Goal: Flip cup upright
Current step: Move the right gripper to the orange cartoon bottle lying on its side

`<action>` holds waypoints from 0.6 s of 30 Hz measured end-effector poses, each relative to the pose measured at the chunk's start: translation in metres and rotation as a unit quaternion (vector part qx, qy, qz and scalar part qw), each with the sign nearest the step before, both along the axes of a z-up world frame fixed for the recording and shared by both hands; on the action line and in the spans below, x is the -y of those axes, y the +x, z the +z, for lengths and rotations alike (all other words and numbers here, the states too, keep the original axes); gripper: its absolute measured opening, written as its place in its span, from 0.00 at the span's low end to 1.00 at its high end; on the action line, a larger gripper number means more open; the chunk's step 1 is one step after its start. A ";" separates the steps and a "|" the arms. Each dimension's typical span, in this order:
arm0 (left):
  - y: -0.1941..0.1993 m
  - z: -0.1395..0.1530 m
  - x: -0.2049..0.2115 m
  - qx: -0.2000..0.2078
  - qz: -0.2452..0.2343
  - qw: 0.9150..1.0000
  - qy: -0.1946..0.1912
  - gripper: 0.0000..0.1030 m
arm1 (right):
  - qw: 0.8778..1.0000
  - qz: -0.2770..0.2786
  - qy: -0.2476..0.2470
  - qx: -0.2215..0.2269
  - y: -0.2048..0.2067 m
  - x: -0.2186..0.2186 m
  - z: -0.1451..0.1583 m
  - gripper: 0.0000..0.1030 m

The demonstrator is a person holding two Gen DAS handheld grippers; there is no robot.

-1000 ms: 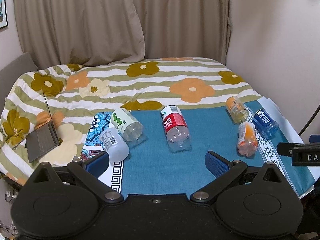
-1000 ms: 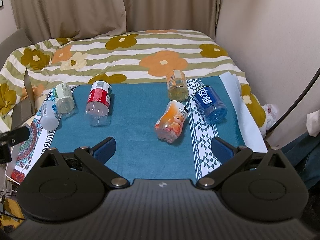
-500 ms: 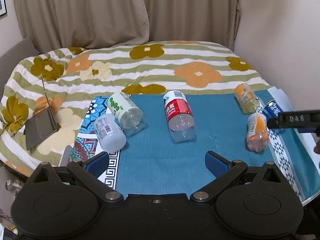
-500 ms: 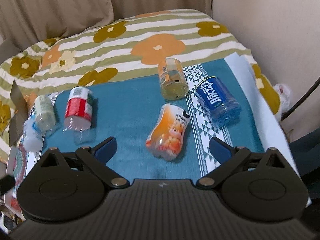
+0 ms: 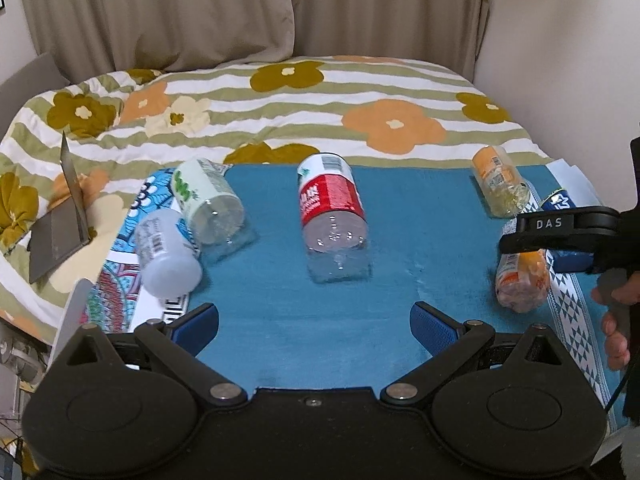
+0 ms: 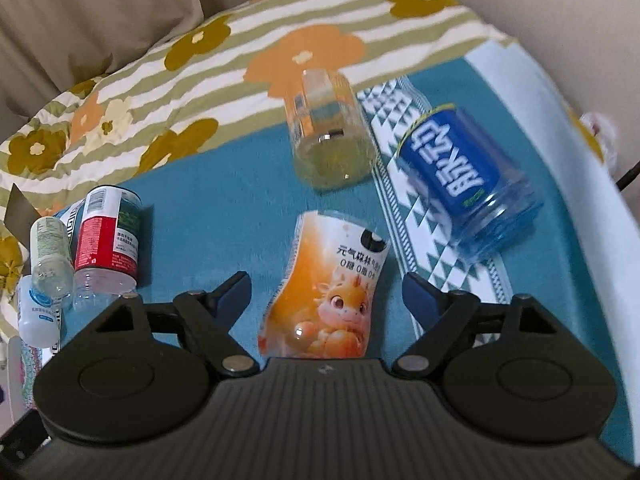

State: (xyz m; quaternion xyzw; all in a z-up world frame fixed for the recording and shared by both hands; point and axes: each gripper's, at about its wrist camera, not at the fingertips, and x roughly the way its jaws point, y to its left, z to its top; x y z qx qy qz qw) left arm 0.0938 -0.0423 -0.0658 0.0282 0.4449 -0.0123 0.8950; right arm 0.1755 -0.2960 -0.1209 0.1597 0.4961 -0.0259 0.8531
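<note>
Six cups lie on their sides on the teal cloth: white cup and green-label cup far left, red cup mid, then orange dragon cup, clear cup behind it, blue cup at right. Left gripper hangs spread wide over bare cloth, empty. Right gripper is spread apart with the dragon cup between its fingers, not touching.

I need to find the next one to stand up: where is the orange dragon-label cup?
In the right wrist view, the orange dragon-label cup lies on its side between the open right gripper fingers, near the blue-label cup.
</note>
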 end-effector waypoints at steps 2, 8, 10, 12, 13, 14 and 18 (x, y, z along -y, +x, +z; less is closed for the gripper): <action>0.003 -0.003 0.005 -0.003 0.001 1.000 0.000 1.00 | 1.000 0.006 0.004 -0.005 0.002 0.000 -0.004 0.95; 0.006 -0.010 0.018 -0.013 0.001 1.000 0.000 1.00 | 0.999 0.026 0.020 -0.020 0.005 -0.002 -0.017 0.77; 0.007 -0.011 0.021 -0.015 0.002 1.000 0.000 1.00 | 0.999 0.030 0.023 -0.018 0.006 -0.002 -0.019 0.76; 0.009 -0.012 0.024 -0.015 0.001 1.000 0.001 1.00 | 0.999 0.035 0.021 -0.017 0.006 -0.003 -0.019 0.76; 0.009 -0.012 0.025 -0.016 0.001 1.000 0.001 1.00 | 0.999 0.037 0.021 -0.017 0.006 -0.003 -0.019 0.75; 0.010 -0.012 0.025 -0.016 0.002 1.000 0.001 1.00 | 0.999 0.039 0.021 -0.016 0.006 -0.003 -0.018 0.75; 0.011 -0.011 0.025 -0.014 0.001 1.000 0.001 1.00 | 0.999 0.040 0.027 -0.015 0.004 -0.001 -0.017 0.74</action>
